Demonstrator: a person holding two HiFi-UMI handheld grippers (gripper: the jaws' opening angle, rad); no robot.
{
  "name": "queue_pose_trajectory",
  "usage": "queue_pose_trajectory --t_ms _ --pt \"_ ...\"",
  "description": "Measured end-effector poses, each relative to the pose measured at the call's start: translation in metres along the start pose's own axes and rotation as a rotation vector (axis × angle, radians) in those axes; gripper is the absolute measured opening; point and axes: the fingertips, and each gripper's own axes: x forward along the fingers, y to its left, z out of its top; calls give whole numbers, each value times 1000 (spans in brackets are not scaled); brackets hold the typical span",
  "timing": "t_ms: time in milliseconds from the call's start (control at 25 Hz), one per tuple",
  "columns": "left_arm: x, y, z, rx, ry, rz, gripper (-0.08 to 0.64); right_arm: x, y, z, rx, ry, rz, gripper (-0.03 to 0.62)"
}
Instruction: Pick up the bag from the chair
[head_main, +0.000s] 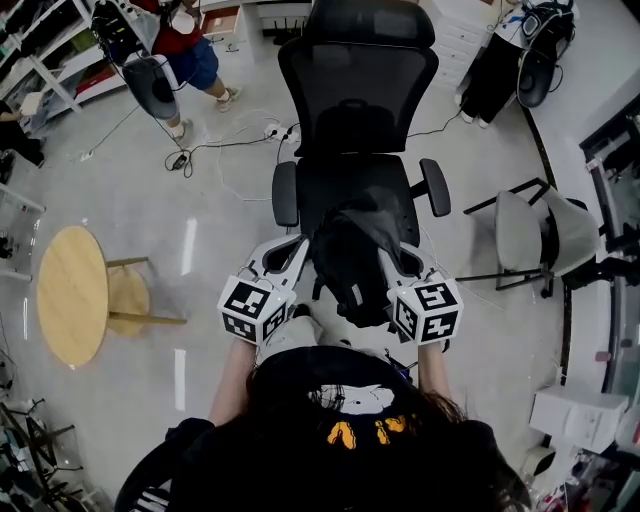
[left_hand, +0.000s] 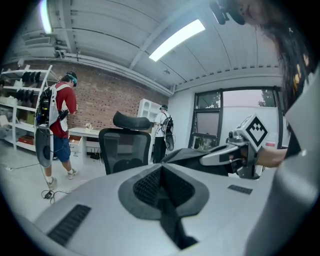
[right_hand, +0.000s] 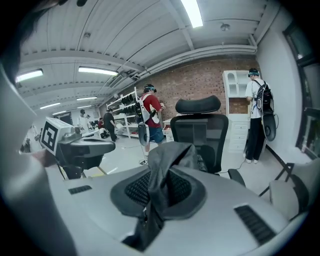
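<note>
A black bag (head_main: 350, 262) hangs between two hand-held grippers, over the front edge of the seat of a black mesh office chair (head_main: 357, 95). The left gripper (head_main: 300, 252) has its jaws pressed together on a thin dark strip that appears to be part of the bag. The right gripper (right_hand: 159, 186) is clamped on a fold of the bag's dark fabric, which bunches up above its jaws.

To the left stand a round wooden table (head_main: 70, 296) and a wooden stool (head_main: 128, 297). A grey chair (head_main: 545, 232) stands to the right. Cables (head_main: 225, 145) trail across the floor behind the office chair, near a person in a red top (head_main: 185, 40).

Each gripper carries a marker cube (head_main: 250, 308) with black-and-white square patterns. The yellow print (head_main: 358, 431) on the wearer's black top is too unclear to read.
</note>
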Motion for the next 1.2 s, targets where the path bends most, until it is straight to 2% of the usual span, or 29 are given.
queue_pose_trajectory --t_ms 240,600,1200 --pt "-18 -47 -8 -4 -9 48 5 -30 3 -28 -29 26 61 29" --pt "-47 -94 -26 -14 -3 95 5 -61 13 -65 -45 52 114 29" --pt "-68 -141 -36 22 19 65 5 -90 33 -99 -35 80 144 29"
